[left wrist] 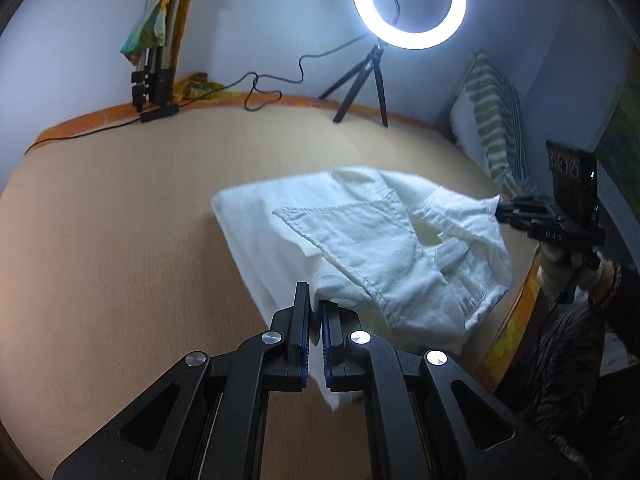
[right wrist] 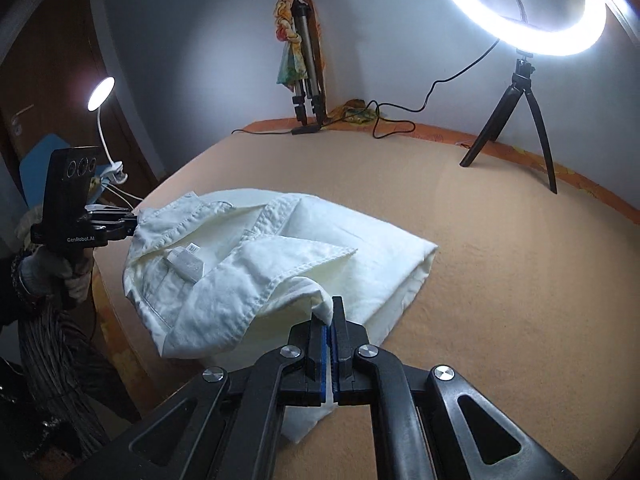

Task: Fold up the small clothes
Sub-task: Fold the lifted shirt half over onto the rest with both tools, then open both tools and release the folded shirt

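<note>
Both tongs (left wrist: pixel 314 312) (right wrist: pixel 331 320) clamped on white shirt (left wrist: pixel 360 240), collar seemingly toward person.

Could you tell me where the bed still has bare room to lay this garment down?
Bare tan bedcover stretches between the white cotton garment and the black ring-light tripod. It is crowded by the cables at the far edge, and the near edge, where both grippers hold cloth.
</note>
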A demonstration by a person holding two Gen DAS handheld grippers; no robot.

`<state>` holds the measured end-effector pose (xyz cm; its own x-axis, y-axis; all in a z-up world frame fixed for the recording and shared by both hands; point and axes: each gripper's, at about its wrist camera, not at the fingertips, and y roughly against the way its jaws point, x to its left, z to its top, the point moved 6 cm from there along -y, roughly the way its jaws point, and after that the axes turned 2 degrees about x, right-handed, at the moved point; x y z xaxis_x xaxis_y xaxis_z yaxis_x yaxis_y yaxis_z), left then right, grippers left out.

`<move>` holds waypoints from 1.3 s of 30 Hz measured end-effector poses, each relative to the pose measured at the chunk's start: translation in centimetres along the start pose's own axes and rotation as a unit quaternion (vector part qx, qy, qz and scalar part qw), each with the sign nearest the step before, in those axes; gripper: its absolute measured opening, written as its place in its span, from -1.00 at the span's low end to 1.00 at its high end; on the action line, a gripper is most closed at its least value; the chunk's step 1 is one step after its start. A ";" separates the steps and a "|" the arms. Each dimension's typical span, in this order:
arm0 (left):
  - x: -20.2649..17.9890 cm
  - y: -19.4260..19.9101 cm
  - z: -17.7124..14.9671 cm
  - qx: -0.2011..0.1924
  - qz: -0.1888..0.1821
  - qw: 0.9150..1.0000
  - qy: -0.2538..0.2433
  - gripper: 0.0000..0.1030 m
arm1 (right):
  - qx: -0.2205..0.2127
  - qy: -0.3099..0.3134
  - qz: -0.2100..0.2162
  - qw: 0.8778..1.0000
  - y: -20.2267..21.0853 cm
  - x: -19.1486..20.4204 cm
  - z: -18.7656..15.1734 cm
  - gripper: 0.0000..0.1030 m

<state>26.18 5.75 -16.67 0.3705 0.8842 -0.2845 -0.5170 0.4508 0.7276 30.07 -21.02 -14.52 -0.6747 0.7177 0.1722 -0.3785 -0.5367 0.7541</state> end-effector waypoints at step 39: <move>-1.7 -1.3 -0.7 0.033 -0.049 0.998 -0.009 -0.91 | -0.002 -0.057 0.069 0.996 -1.2 -0.9 0.5 -0.60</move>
<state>25.70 3.71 -17.60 0.4302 0.8341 -0.3452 -0.4269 0.5249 0.7364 31.47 -20.81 -15.29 -0.6436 0.6828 0.3457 -0.2892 -0.6352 0.7162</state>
